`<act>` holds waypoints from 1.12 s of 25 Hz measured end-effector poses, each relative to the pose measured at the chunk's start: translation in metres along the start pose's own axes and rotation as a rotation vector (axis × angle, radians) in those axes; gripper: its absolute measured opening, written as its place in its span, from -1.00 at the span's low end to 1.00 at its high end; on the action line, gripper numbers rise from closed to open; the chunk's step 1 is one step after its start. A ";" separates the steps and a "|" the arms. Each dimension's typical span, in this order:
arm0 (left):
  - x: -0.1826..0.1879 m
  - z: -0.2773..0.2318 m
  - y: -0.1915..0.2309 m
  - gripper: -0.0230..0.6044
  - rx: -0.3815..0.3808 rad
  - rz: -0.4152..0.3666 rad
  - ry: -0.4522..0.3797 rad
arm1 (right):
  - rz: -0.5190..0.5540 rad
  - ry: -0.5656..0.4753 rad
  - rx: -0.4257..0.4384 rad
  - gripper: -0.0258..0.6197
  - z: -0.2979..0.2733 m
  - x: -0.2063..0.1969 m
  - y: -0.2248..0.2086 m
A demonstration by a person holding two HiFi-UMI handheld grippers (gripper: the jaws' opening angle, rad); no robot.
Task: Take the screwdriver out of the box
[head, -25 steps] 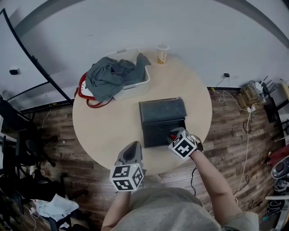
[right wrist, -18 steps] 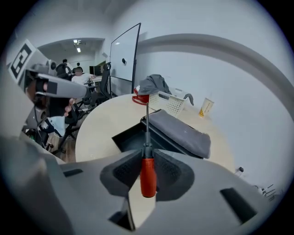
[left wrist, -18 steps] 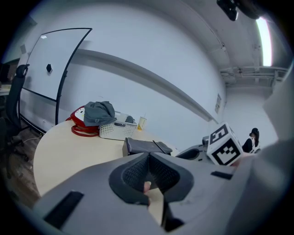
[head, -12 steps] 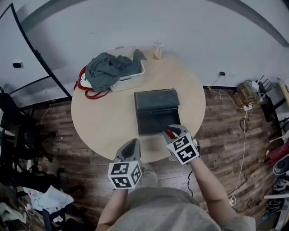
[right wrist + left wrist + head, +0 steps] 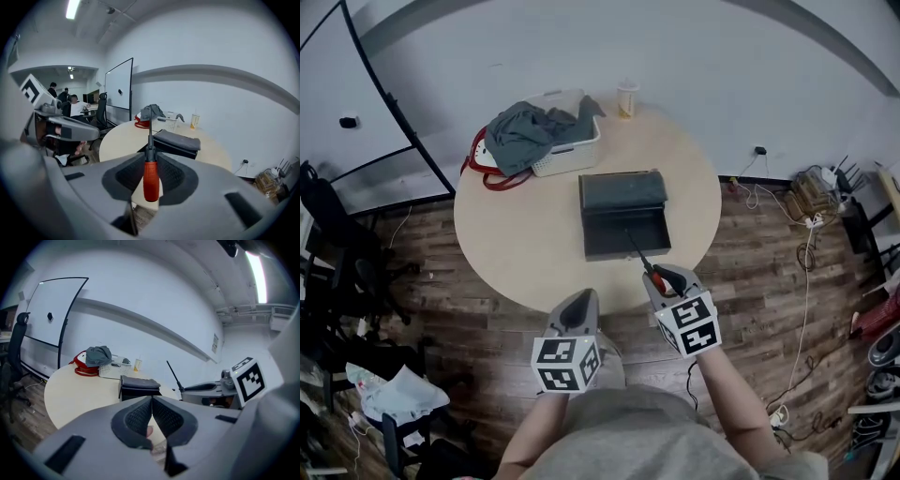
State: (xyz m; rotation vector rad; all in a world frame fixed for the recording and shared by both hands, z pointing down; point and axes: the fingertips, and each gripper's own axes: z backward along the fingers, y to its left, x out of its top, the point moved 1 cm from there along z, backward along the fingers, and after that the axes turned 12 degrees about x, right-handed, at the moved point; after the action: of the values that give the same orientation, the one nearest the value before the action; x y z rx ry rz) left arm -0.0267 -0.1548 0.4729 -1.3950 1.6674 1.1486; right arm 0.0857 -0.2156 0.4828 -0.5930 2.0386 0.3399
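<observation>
My right gripper is clamped on the screwdriver: in the right gripper view its two dark, ribbed pads press the smooth red handle from either side, and the thin black metal shaft runs up and away from them. In the head view the screwdriver sits just below the lower right corner of the box, at the near edge of the bench. Its shaft slants up and left, so the tip overlaps the front of the box. In the left gripper view the shaft stands in the air to the right of the box, touching nothing. The box is a dark, rectangular case with its lid folded back towards the wall. The bench is round, with a pale, matt wooden top. My left gripper hangs at the bottom centre of the head view, off the bench edge. Its textured pads meet at the tips with nothing between them. Towards the top of the head view are a white perforated basket heaped with crumpled grey cloth and a pale cup.
</observation>
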 end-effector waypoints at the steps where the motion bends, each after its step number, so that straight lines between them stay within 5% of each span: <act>1: -0.001 0.005 -0.002 -0.92 -0.001 -0.002 -0.002 | -0.007 -0.016 -0.007 -0.70 0.006 -0.001 0.004; 13: -0.012 0.045 -0.012 -0.92 -0.008 -0.007 -0.023 | -0.140 -0.183 -0.099 -0.70 0.062 -0.011 0.037; 28: -0.011 0.055 -0.020 -0.91 -0.017 -0.007 -0.044 | -0.142 -0.228 -0.098 -0.70 0.077 -0.007 0.052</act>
State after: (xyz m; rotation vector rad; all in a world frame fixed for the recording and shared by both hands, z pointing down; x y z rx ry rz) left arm -0.0076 -0.1007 0.4571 -1.3756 1.6249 1.1844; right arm 0.1167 -0.1339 0.4491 -0.7218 1.7592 0.4056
